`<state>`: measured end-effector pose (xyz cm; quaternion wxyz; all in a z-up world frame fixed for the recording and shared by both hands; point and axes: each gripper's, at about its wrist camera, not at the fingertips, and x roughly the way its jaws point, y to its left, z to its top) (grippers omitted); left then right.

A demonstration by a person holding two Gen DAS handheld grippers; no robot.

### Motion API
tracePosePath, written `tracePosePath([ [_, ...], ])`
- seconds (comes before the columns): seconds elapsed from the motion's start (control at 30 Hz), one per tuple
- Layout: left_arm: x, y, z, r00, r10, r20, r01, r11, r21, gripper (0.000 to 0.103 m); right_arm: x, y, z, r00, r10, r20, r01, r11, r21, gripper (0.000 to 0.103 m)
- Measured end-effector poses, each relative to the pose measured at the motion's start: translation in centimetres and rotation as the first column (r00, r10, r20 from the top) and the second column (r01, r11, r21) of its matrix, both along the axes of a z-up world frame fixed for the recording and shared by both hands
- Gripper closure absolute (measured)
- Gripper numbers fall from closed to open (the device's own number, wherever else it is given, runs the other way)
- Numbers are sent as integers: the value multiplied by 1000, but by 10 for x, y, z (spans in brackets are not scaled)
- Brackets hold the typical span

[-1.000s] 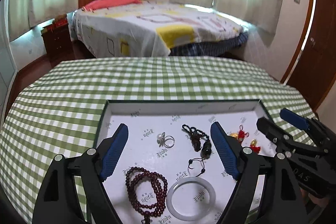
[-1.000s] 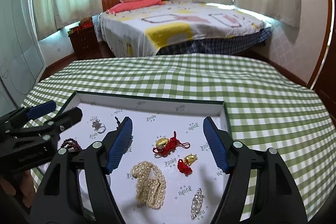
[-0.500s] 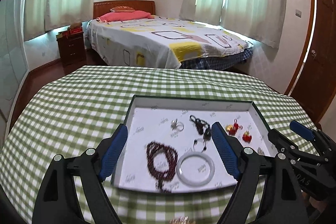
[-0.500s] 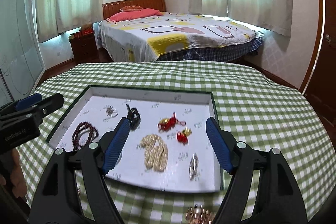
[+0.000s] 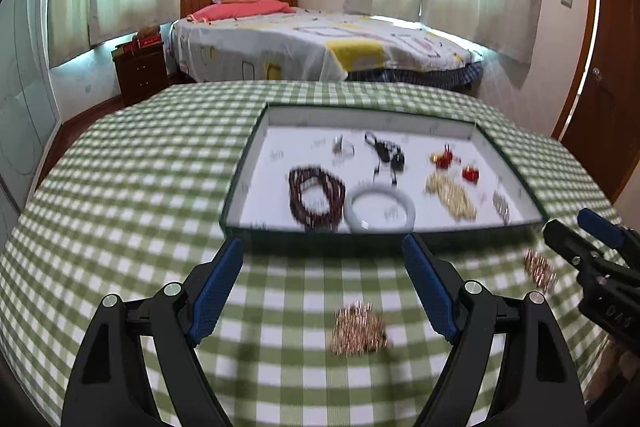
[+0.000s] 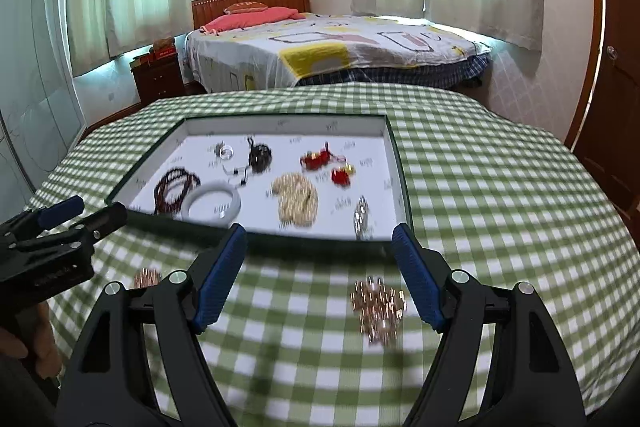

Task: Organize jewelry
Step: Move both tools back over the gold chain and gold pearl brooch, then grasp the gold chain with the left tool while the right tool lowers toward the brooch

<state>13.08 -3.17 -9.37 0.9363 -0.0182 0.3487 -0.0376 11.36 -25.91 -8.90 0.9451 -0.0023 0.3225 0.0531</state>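
Observation:
A dark-rimmed white tray point(image 5: 244, 183) point(image 6: 398, 163) on the green checked table holds a dark red bead bracelet point(image 5: 317, 195), a pale jade bangle point(image 5: 379, 211), a ring point(image 5: 344, 148), a black cord piece point(image 5: 386, 154), red-gold charms point(image 5: 444, 159), a pearl strand point(image 6: 295, 198) and a silver brooch point(image 6: 361, 217). Two rose-gold pieces lie on the cloth in front of the tray, one point(image 5: 357, 327) point(image 6: 146, 277) between my left gripper's fingers and one point(image 6: 378, 303) point(image 5: 540, 269) between my right gripper's fingers. Left gripper point(image 5: 323, 291) and right gripper point(image 6: 319, 279) are both open and empty above the cloth.
The round table's edge curves away on all sides. Beyond it stand a bed point(image 5: 320, 43), a dark wooden nightstand point(image 5: 140, 67) and a wooden door point(image 5: 604, 67) at the right. The frames are motion-blurred.
Both grippers have pulled back from over the tray toward the table's near side. The tray now lies farther ahead, and two rose-gold pieces on the cloth have come into view.

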Motion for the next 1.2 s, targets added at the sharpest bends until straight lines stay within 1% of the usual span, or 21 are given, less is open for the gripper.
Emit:
tracePosePath([
  [0.2,-8,-6,-21,1000,-10,-30,10,1000,14,24,-15,-8,-23,999,-25,-35,25,1000,-1,30],
  [0.3,-10,-9,-29,999,-14,-43,15,1000,22,24,-18,-13,-29,998,-36,-43,36,999,3,30],
  [0.5,-10,-12,-39,997,-28,-77,30,999,25,24,-19,-16,-31,998,-38,-41,39,999,20,30],
  [0.7,-10,-12,-50,990,-46,-130,46,999,-3,24,-20,-16,-32,999,-36,-36,37,999,30,30],
  [0.77,-12,-14,-50,991,-53,-121,55,998,15,25,-20,-17,-31,999,-38,-34,39,999,35,30],
  [0.87,-15,-15,-51,993,-45,-111,50,998,41,37,-20,-18,-31,999,-41,-33,42,998,39,30],
  [0.93,-16,-12,-50,993,-44,-105,49,998,42,51,-19,-18,-33,998,-42,-36,44,998,44,30],
  [0.97,-16,-11,-50,994,-41,-101,45,998,41,55,-19,-18,-33,998,-42,-38,44,998,46,30],
  [1.03,-16,-9,-49,995,-41,-95,45,998,45,75,-20,-18,-34,998,-43,-40,45,998,47,30],
  [1.1,-17,-7,-49,995,-45,-89,50,998,48,85,-19,-18,-34,998,-43,-41,45,998,46,30],
  [1.2,-18,-3,-48,995,-57,-81,58,998,14,90,-20,-18,-34,998,-46,-40,48,998,46,30],
])
